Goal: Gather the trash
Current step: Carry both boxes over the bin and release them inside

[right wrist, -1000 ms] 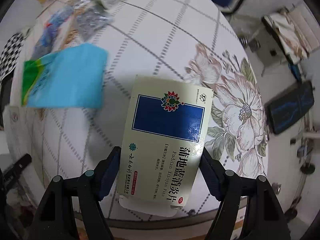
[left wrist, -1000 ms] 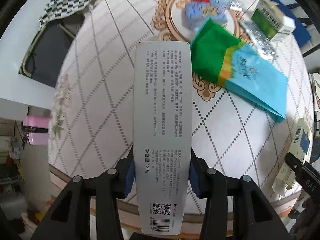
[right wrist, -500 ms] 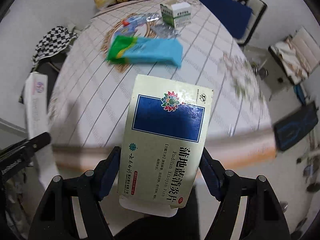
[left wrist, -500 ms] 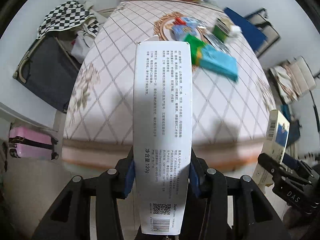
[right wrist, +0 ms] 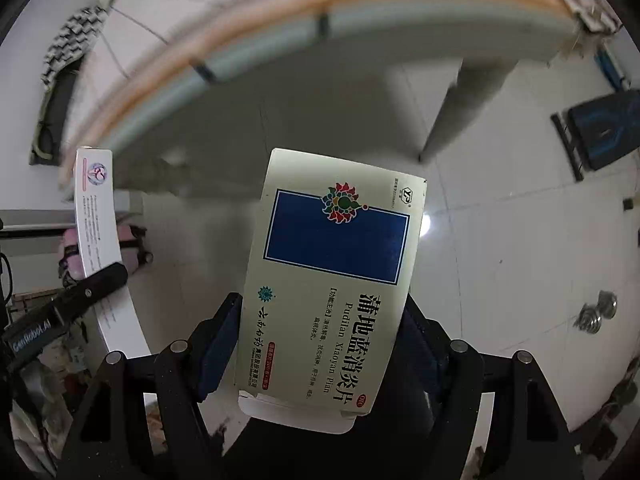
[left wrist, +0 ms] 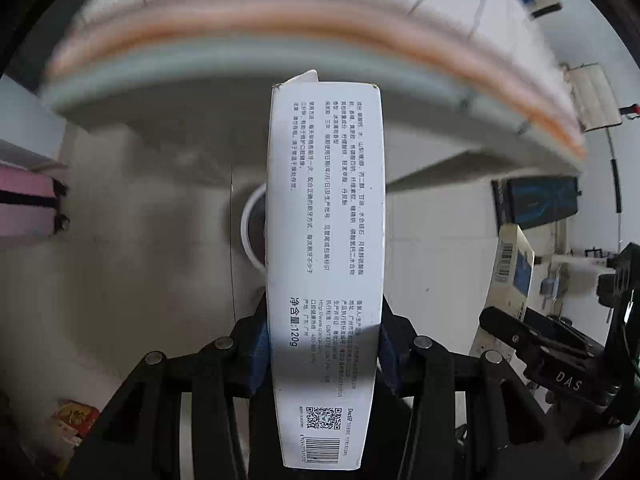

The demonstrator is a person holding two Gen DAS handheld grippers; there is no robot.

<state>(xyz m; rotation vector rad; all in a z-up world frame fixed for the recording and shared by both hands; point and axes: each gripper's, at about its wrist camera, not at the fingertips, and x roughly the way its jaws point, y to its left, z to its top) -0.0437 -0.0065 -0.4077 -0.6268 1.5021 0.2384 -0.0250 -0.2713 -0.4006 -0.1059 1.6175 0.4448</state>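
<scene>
Left gripper [left wrist: 324,354] clamping a long white cardboard toothpaste box [left wrist: 326,240] at its lower sides, right gripper [right wrist: 322,344] pinching a cream medicine carton with a blue panel [right wrist: 332,280], both pointing down over pale floor tiles [right wrist: 500,240], white-rimmed bin [left wrist: 251,232] peeking out behind the toothpaste box, blurred table edge [left wrist: 280,60] arching beyond.

A lived-in home room: pale tiled floor [right wrist: 500,240], a pink suitcase [left wrist: 24,208] left of the left tongs [left wrist: 324,356], a cloth-covered bench [left wrist: 280,40] edge beyond them, checkered fabric [right wrist: 72,44].
</scene>
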